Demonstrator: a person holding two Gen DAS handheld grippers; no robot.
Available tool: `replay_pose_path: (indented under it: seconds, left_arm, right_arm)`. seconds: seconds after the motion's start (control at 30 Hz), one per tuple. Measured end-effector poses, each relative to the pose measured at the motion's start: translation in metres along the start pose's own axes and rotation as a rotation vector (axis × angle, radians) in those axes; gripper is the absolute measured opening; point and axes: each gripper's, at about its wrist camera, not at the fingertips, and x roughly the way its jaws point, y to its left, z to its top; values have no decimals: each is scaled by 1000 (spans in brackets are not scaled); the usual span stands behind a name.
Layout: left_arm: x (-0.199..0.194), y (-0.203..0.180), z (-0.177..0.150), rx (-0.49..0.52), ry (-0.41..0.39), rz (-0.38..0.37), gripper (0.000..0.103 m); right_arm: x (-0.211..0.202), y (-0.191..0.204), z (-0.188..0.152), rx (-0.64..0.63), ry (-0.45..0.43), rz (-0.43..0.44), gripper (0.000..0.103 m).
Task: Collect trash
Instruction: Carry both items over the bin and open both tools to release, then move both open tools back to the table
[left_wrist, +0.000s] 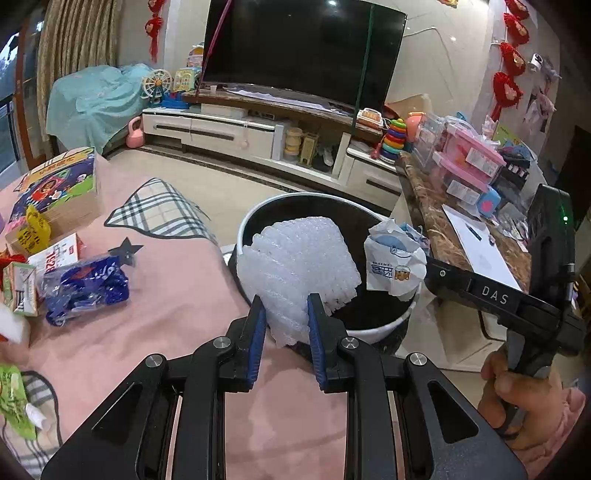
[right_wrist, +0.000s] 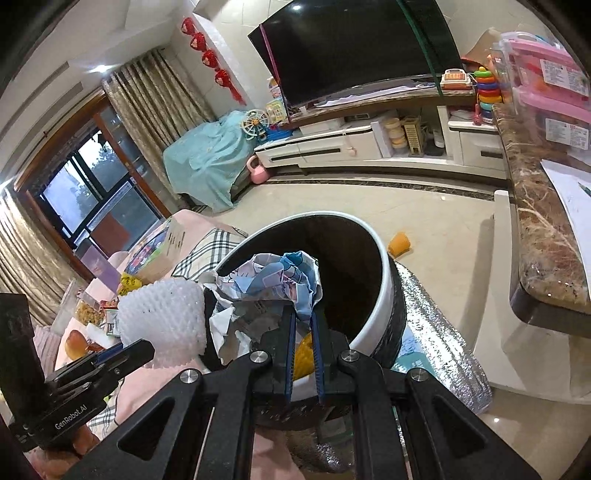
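The left gripper has its blue-padded jaws clamped on a piece of white foam netting, gripped at its lower edge; the netting stands above the near rim of the trash bin — a round container with a white rim and dark interior, set on the floor beside the pink cloth-covered surface. The right gripper has its jaws pressed nearly together on a crumpled paper wrapper, blue and white with printed figures, held over the mouth of the bin. In the left wrist view the same wrapper hangs at the bin's right rim, just beside the netting. Remaining on the cloth: a blue plastic bag, small cartons and a green wrapper. An orange cup lies on the floor beyond the bin.
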Motion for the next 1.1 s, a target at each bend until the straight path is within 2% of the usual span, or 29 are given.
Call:
replay_pose_path:
  seconds: [0.27, 0.43, 0.53, 0.57, 0.6, 0.63, 0.67, 0.7, 0.73, 0.97, 1.03, 1.1]
  left_arm:
    - [16, -4, 7, 5, 32, -11, 23]
    - [21, -5, 9, 5, 38, -2, 26]
    - [21, -5, 9, 2, 36, -5, 39]
    - [20, -5, 9, 3, 33, 1, 46]
    - [19, -5, 8, 1, 29, 6, 55]
    - [18, -5, 8, -2, 25, 10, 59]
    - [16, -4, 7, -6, 19, 11, 60]
    - [15, -4, 6, -9, 17, 11, 61]
    - [15, -3, 6, -12, 18, 13, 61]
    - [2, 12, -15, -46, 21, 35, 63]
    - [-2, 19, -23, -63, 26, 45, 63]
    - [-8, 29, -33, -88, 31, 57, 63]
  right_arm:
    - [10, -5, 6, 6, 17, -11, 9]
    - [13, -5, 9, 2, 26, -20, 13]
    - [14, -5, 11, 2, 29, -25, 14]
    - [14, -5, 11, 3, 31, -27, 14]
    - [14, -5, 10, 5, 32, -28, 18]
    - [15, -5, 11, 8, 34, -28, 29]
    - [15, -5, 11, 12, 33, -24, 37]
    - [14, -5, 11, 14, 29, -16, 53]
    - [12, -4, 10, 11, 23, -11, 57]
    - [4, 5, 2, 7, 8, 2, 64]
    - [1, 11, -1, 2, 1, 11, 72]
    - [-1, 17, -4, -3, -3, 21, 73]
